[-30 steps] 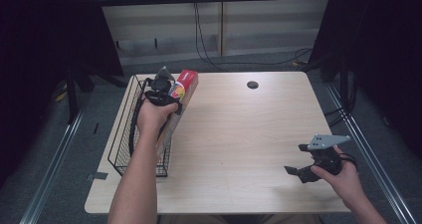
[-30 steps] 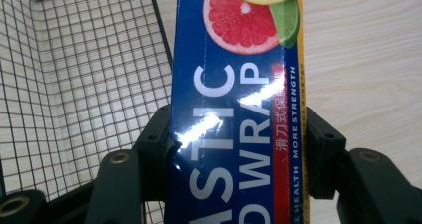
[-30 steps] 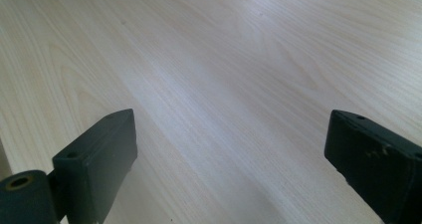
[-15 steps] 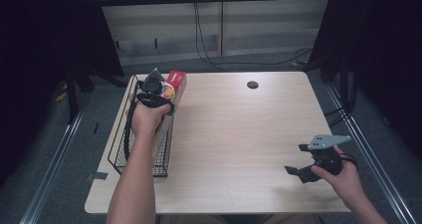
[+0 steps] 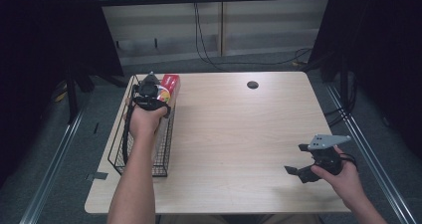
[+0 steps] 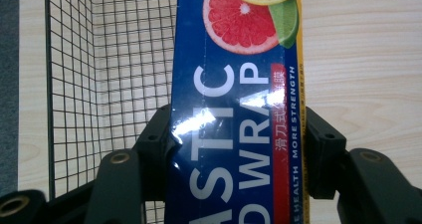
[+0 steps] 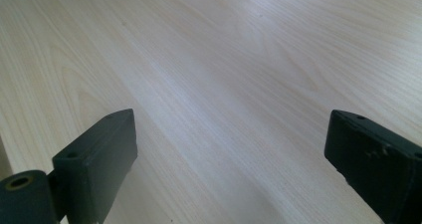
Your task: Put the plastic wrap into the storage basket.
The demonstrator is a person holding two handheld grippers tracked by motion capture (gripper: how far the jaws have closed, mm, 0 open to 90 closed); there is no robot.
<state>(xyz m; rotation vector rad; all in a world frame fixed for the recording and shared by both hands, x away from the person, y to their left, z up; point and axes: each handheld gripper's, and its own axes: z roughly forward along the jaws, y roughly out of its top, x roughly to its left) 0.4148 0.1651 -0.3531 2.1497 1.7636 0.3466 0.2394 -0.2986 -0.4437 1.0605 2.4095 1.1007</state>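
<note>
Over at the left side of the worktop [image 5: 239, 134] sits the black wire basket [image 5: 123, 157], its long side running along the worktop's left edge. The left hand-held gripper [image 5: 149, 92] hangs over the basket's far end, and it has a firm hold of the plastic wrap box [image 6: 234, 114]: in the left gripper view both black jaws press flat against the long blue sides of the box, one on each side, closed as far as the box allows. And look at that print, white letters reading PLASTIC and WRAP, a red strip down one edge, a cut grapefruit, a lemon slice and a lime wedge at the top.

From the high view the box's red end [image 5: 170, 82] pokes out beyond the gripper at the basket's far right corner, right at the rim; how deep the lower part reaches into the basket the hand hides. In the left gripper view the wire mesh wall [image 6: 109, 74] stands just left of the box, with pale wood showing through the grid. What else lies in the basket I can't tell.

Well apart, at the near right of the worktop, the right hand-held gripper [image 5: 304, 160] rests low, jaws spread wide with bare wood between them. A small dark round grommet [image 5: 252, 84] sits near the far edge.
</note>
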